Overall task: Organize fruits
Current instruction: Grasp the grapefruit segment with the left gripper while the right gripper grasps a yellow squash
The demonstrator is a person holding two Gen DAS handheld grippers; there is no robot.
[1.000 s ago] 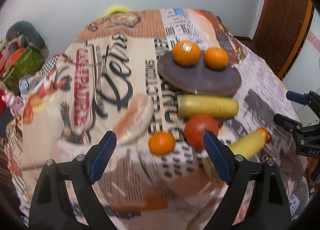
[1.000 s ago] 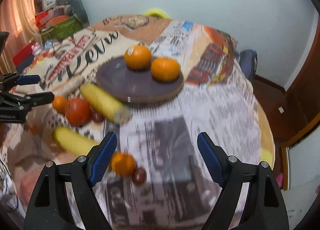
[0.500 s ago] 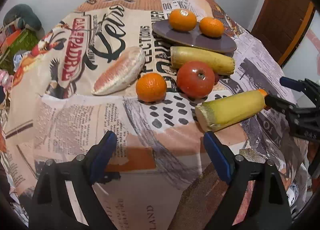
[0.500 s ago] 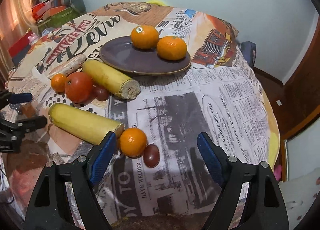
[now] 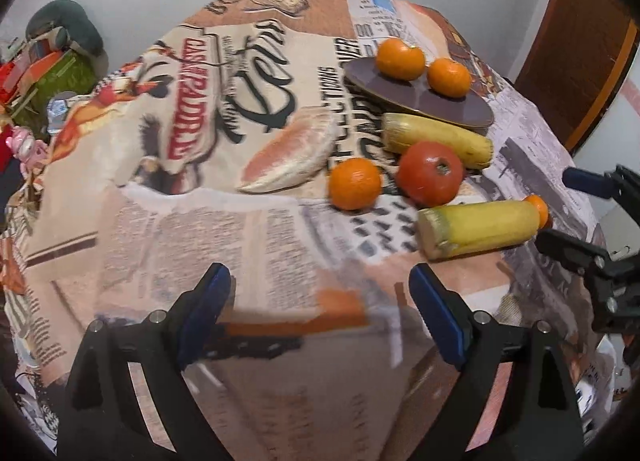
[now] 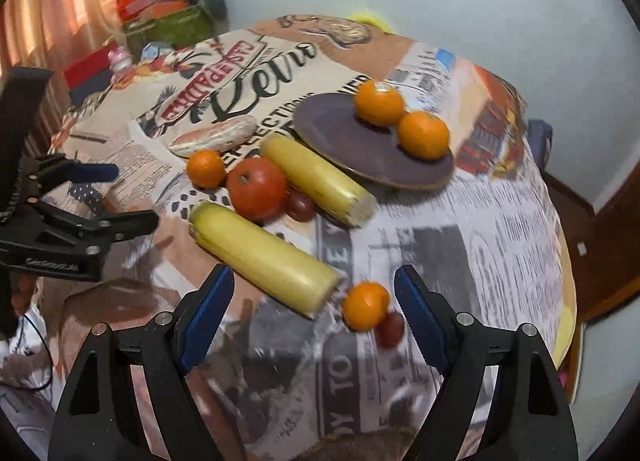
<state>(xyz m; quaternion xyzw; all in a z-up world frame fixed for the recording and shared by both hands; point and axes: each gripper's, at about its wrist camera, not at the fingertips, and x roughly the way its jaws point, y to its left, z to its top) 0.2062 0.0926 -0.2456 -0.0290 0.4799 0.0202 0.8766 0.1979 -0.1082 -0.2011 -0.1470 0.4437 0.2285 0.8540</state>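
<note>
A purple plate (image 6: 344,141) holds two oranges (image 6: 380,102) (image 6: 424,135) at the far side of the table. In front of it lie two yellow corn cobs (image 6: 316,179) (image 6: 264,255), a red tomato (image 6: 257,189), a small orange (image 6: 206,168), a pomelo wedge (image 6: 214,137) and a dark grape (image 6: 301,203). Another small orange (image 6: 365,305) and a grape (image 6: 391,329) lie near the right gripper (image 6: 314,313), which is open and empty just above them. The left gripper (image 5: 320,309) is open and empty over the table's near edge, in front of the small orange (image 5: 354,183) and tomato (image 5: 430,173).
A round table with a printed newspaper-style cloth (image 5: 200,221) carries everything. Clutter of boxes and bags (image 6: 168,21) stands beyond the table's left side. A wooden door (image 5: 580,41) is at the right. The other gripper shows at the right edge of the left wrist view (image 5: 588,221).
Both grippers have shifted over the table with some blur. The right gripper has moved closer to the near corn cob and small orange. Both stay open and no fruit has moved.
</note>
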